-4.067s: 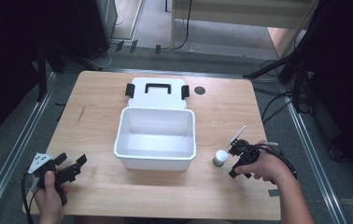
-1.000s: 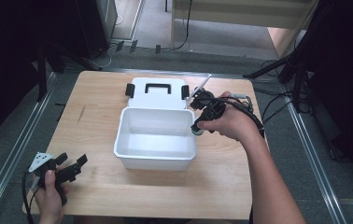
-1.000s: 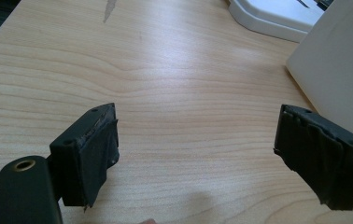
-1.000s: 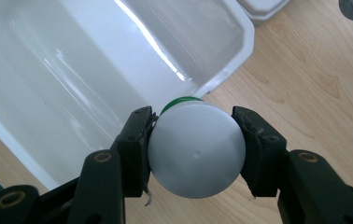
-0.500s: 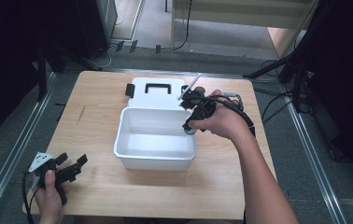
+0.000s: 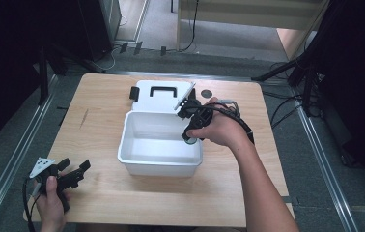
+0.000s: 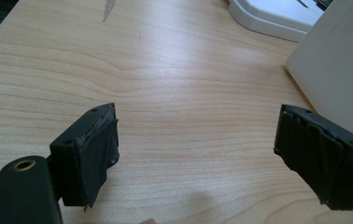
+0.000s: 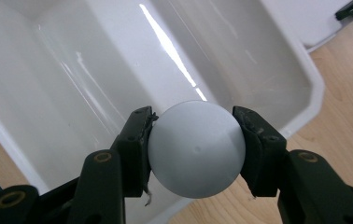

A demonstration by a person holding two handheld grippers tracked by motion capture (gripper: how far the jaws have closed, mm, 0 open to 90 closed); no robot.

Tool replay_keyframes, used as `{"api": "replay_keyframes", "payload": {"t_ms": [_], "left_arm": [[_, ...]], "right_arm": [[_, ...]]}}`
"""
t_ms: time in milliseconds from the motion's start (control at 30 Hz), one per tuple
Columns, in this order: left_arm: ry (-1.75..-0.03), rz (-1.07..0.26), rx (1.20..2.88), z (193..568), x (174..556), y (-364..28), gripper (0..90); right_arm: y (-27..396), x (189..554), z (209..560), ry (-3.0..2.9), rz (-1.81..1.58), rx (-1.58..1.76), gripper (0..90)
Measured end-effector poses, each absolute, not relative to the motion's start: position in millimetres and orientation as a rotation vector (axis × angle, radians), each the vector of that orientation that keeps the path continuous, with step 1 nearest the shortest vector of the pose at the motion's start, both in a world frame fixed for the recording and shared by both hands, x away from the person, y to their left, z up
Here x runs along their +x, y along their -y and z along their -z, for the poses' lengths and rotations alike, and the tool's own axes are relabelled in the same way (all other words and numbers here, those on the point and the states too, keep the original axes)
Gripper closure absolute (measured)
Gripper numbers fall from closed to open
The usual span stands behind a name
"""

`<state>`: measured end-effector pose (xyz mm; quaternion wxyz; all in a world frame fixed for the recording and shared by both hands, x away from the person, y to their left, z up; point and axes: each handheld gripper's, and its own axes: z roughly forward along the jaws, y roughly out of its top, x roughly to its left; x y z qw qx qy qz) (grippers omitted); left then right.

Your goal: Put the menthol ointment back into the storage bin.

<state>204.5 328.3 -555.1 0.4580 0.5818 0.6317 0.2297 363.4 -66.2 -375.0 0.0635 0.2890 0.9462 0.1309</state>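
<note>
A white ball (image 8: 195,147) is clamped between the two black jaws of my right gripper (image 8: 195,149), which is shut on it. In the high view that gripper (image 6: 190,137) hangs over the right inner edge of the white plastic bin (image 6: 134,157), with the ball (image 6: 190,141) just showing under the hand. The bin (image 8: 72,70) lies below the ball, its inside bare. My left gripper (image 6: 77,174) rests at the table's front left corner, far from the bin. Its jaws stand wide apart over bare wood (image 7: 195,144), with nothing between them.
The bin's white lid (image 6: 159,94) with a black handle lies flat behind the bin. A dark round mark (image 6: 206,93) sits on the wooden table (image 6: 98,203) near the lid. A metal rail (image 6: 7,169) runs along the table's left side.
My right hand has carried the ball leftward and toward the near side, from the bin's back right corner to over its right inner edge, and slightly lower. The left gripper has stayed put.
</note>
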Motion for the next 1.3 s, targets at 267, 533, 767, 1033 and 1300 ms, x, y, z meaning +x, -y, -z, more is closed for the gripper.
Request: {"api": "replay_keyframes", "payload": {"t_ms": [267,533,767,1033,1300], "left_arm": [[-1.556,-0.564,1.433,555,204,-329,14.5],[-1.555,-0.567,1.433,555,204,-328,14.5],[-1.555,-0.567,1.436,555,204,-328,14.5],[-1.554,-0.567,1.434,555,204,-328,14.5],[-1.554,-0.567,1.435,555,204,-328,14.5]], "right_arm": [[70,366,409,-2.904,-0.374,0.895,51.3],[67,364,429,-2.921,-0.346,0.840,51.3],[67,363,431,-2.885,-0.358,0.790,51.2],[68,361,432,-2.884,-0.366,0.768,51.1],[69,360,432,-2.880,-0.389,0.777,50.8]]}}
